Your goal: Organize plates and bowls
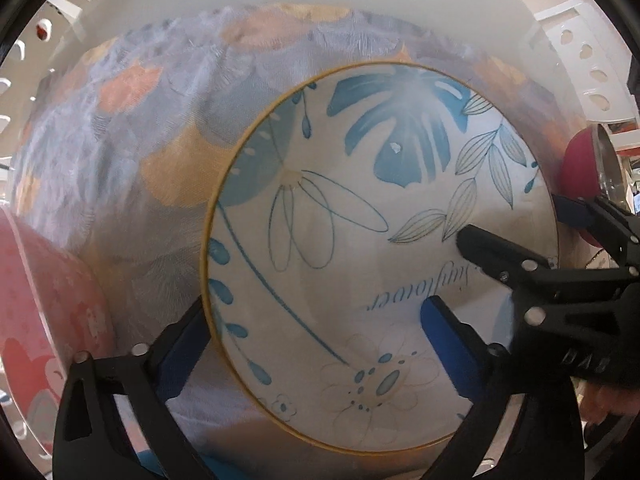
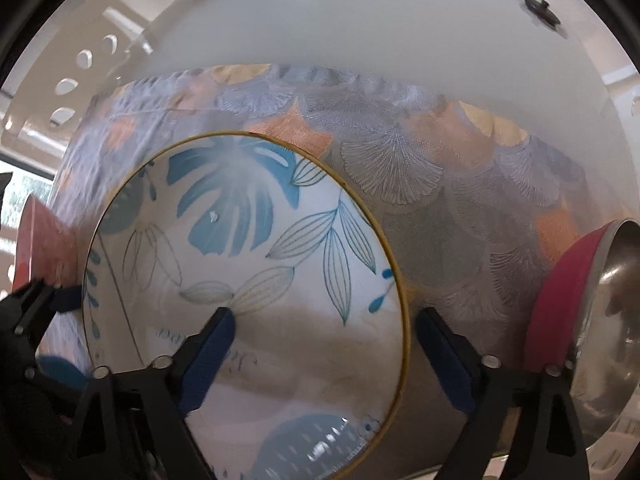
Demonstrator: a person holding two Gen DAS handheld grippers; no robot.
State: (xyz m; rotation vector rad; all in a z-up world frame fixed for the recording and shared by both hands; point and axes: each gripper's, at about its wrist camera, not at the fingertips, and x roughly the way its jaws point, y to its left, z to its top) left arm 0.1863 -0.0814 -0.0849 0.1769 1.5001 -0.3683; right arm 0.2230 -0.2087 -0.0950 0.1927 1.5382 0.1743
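Both grippers point down at the plate (image 1: 380, 260), white with blue leaves and a yellow rim, lying on a patterned cloth (image 1: 132, 152). The left gripper (image 1: 316, 344) stands open with the plate's rim between its blue pads – one finger outside the edge, one over the plate. The right gripper (image 2: 324, 344) is also open and straddles the opposite rim, not pressing it. Farther left is a pink bowl (image 1: 44, 312); farther right, a red bowl with metal inside (image 2: 580, 304), touching the cloth's edge.

Left tongs (image 1: 312, 344) and right tongs (image 2: 324, 344): jaws apart, pointing down.
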